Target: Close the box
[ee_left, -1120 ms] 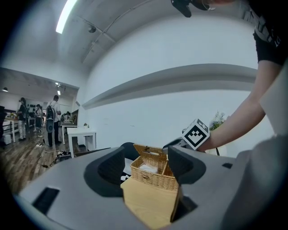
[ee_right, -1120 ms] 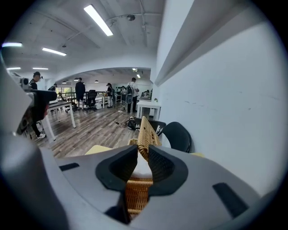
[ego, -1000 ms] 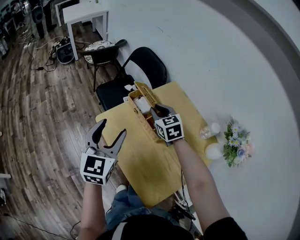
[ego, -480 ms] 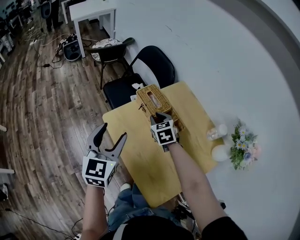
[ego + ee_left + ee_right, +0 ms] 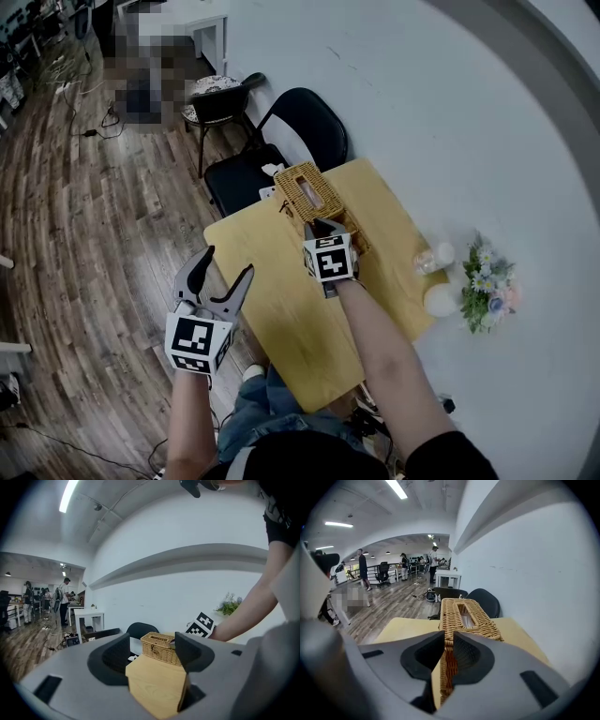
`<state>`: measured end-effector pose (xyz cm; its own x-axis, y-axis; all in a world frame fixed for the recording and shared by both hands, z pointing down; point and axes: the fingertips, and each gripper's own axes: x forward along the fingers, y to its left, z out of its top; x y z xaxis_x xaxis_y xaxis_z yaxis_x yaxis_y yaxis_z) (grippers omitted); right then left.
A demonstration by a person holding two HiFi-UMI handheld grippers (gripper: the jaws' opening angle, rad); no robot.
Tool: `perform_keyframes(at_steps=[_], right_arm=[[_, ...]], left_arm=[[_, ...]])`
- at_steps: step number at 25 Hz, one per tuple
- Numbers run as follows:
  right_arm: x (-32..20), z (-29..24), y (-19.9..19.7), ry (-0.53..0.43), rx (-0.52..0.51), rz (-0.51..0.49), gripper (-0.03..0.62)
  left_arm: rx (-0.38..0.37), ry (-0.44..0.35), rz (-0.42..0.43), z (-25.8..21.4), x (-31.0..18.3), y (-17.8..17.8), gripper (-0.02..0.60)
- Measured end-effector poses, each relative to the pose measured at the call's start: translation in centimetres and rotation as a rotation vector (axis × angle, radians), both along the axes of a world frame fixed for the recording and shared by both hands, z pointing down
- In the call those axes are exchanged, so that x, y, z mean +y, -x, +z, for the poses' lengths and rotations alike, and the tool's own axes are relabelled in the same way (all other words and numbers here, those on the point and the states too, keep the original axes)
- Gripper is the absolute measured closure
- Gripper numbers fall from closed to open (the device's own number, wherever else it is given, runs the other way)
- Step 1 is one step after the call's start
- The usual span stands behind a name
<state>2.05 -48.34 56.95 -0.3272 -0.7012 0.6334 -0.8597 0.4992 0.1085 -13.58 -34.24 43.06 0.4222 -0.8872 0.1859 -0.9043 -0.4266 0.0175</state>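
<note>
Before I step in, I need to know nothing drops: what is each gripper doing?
Left gripper: open, empty.
Right gripper: pinched on the box, its jaws have just been closing.

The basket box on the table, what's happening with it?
A person with a gripper in each hand is closing the wicker box on the wooden table. The right gripper pinches the near edge of the lid, its jaws having just closed further, and the lid lies flat. The left gripper is open and empty.
</note>
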Motion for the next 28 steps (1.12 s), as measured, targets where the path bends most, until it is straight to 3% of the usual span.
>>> perform_keyframes(at_steps=[12, 21, 28], right_arm=[[4.6, -6.2, -1.8, -0.099, -0.030, 0.025, 0.525], [12.6, -12.8, -1.9, -0.222, -0.025, 0.003, 0.499], [20.1, -17.9, -1.7, -0.316, -0.044, 0.022, 0.493]], left_arm=[[0.013, -0.076, 0.099, -3.1, 2.4, -2.0, 0.276], [0.009, -0.134, 0.199, -5.7, 6.4, -3.1, 0.276], [0.053, -0.172, 0.201, -7.2, 9.0, -2.7, 0.276]])
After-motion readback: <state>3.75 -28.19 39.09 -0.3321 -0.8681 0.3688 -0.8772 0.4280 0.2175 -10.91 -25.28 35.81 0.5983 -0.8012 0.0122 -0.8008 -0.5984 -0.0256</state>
